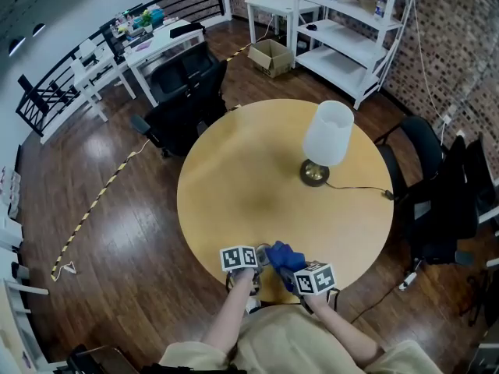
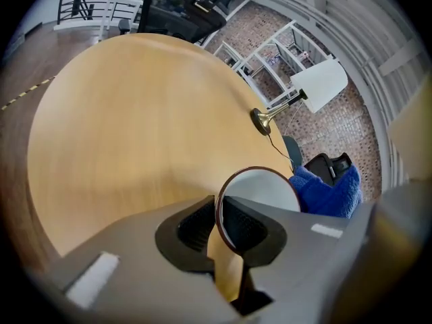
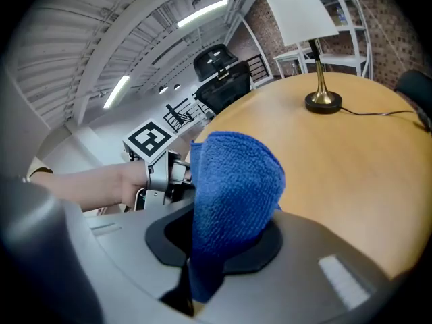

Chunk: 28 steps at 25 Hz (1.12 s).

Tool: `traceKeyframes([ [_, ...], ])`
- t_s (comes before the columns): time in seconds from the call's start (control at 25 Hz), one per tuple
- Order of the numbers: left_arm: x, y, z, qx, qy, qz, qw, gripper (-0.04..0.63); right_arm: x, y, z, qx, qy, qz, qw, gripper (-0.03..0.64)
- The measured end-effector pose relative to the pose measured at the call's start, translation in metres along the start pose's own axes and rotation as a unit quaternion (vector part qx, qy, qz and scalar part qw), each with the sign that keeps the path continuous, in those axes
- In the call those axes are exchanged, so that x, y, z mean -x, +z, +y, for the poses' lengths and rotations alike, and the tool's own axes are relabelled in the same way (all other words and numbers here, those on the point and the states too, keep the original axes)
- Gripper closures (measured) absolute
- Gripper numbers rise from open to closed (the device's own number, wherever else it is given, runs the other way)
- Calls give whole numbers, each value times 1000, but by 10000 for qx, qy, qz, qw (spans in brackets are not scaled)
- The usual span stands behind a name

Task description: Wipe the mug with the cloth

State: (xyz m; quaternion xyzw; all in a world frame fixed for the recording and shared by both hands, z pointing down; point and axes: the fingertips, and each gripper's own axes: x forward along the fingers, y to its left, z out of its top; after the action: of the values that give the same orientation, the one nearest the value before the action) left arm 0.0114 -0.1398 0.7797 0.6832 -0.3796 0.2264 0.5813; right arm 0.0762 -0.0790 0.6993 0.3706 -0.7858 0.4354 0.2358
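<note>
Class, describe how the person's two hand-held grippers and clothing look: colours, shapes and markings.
The left gripper and right gripper have smooth grey bodies with black, ribbed pads. Each carries a white cube printed with black square markers. The person wears a pale beige top.

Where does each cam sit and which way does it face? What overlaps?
Left gripper view: rides the left gripper, looking along jaws shut on the mug rim; only those jaws show.
Right gripper view: rides the right gripper, looking along jaws shut on the cloth; the person's left hand shows.
Head view: on the person's head, facing steeply down at the table; both forearms and grippers show.
Shared: all three see the lamp; both gripper views see the cloth.
</note>
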Motion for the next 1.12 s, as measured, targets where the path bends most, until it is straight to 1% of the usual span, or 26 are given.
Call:
traceKeyframes([
  [0.12, 0, -1, 1, 54, 3, 44, 10000, 568, 7, -6, -14, -291, -169, 38, 9994, 545],
  [0.24, 1, 0, 3, 9, -18, 65, 10000, 568, 6, -17, -33, -606, -333, 131, 9975, 545],
  [0.28, 0, 0, 3, -19, -28, 77, 10000, 568, 2, -20, -39, -744, -314, 155, 9966, 545],
  [0.4, -1, 1, 1, -135, -44, 170, 9998, 568, -11, -26, -47, -1147, -74, 109, 9933, 545],
  [0.48, -2, 1, 1, -248, -41, 263, 9993, 568, -20, -24, -51, -1085, -26, 96, 9940, 545],
  [0.6, -3, 1, 1, -321, -80, 379, 9987, 568, -31, -20, -62, -834, -103, 217, 9962, 546],
  [0.76, -3, -2, 1, -444, -199, 452, 9978, 568, -44, -15, -71, -846, 38, 340, 9958, 546],
  [0.88, -3, -2, -2, -429, -215, 456, 9978, 569, -50, -12, -76, -816, -5, 508, 9954, 546],
  [1.0, -2, -1, 0, -413, -78, 385, 9984, 568, -49, -8, -75, -889, 0, 608, 9942, 545],
  [1.12, 0, -1, 4, -438, 84, 317, 9985, 568, -41, -5, -64, -1002, 182, 538, 9933, 546],
])
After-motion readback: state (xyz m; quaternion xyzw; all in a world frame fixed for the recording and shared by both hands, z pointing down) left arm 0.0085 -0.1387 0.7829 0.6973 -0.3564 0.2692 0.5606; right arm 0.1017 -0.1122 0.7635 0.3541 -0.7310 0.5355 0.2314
